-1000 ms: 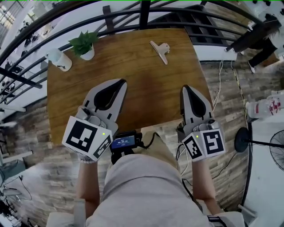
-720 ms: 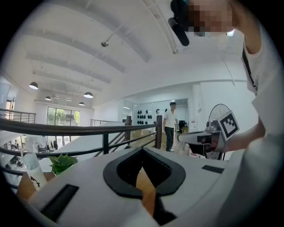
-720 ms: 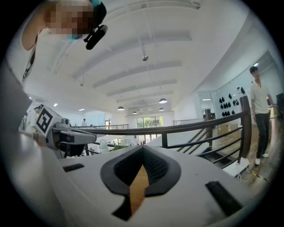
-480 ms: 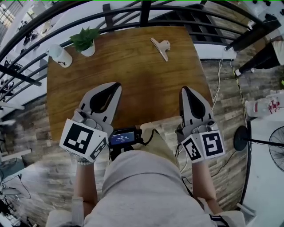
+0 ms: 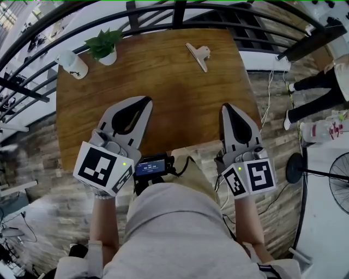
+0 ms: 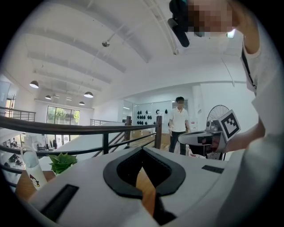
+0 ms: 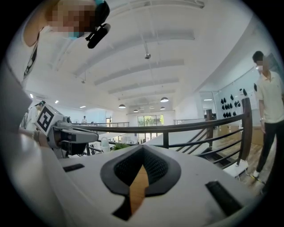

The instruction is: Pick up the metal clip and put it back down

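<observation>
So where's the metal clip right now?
Head view: the metal clip lies at the far edge of the table, right of centre, beside the railing, beyond the right gripper.

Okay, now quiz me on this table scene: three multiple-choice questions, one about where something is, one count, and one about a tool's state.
1. Where does the metal clip lie on the table?
A. Near edge, left corner
B. Far side, right of the potted plant
C. Middle of the table

2. How many potted plants stand on the table?
A. Three
B. Two
C. One

3. How do the jaws of the right tool stand?
A. Shut, nothing between them
B. Wide open
C. Shut on the clip

Answers:
1 B, since the head view shows the clip at the far side, to the right of the plant.
2 C, since only one green plant in a white pot is there.
3 A, since the right gripper view shows the jaw tips together, with only table wood visible behind them.
</observation>
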The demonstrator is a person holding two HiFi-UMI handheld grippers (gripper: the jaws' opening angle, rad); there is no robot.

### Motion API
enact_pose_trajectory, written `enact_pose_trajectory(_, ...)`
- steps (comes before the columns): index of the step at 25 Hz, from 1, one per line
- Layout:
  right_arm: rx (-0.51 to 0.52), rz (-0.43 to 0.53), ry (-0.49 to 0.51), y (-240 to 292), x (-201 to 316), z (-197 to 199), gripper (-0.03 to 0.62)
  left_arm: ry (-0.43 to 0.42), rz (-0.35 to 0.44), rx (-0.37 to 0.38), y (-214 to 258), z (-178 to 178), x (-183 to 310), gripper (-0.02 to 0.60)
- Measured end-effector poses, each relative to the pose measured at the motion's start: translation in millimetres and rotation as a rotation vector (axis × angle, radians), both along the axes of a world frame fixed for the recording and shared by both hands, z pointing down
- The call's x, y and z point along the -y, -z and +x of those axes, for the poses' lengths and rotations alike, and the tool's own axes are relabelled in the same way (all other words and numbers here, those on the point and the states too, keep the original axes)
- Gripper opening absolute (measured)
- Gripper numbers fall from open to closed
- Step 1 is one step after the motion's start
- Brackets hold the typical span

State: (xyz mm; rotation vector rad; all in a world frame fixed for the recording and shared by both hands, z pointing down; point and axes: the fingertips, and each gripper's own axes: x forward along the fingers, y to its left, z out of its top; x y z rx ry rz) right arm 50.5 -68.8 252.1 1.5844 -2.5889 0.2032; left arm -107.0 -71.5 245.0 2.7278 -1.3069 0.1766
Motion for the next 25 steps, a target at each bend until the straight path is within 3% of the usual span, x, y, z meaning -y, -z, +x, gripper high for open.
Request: enact_pose_trajectory(25, -0.028, -0.006, -0.006, -5.4, -1.3, 0.5, 0.002, -0.006, 0.016, 0.016, 0.9, 6.5, -1.8, 0.006)
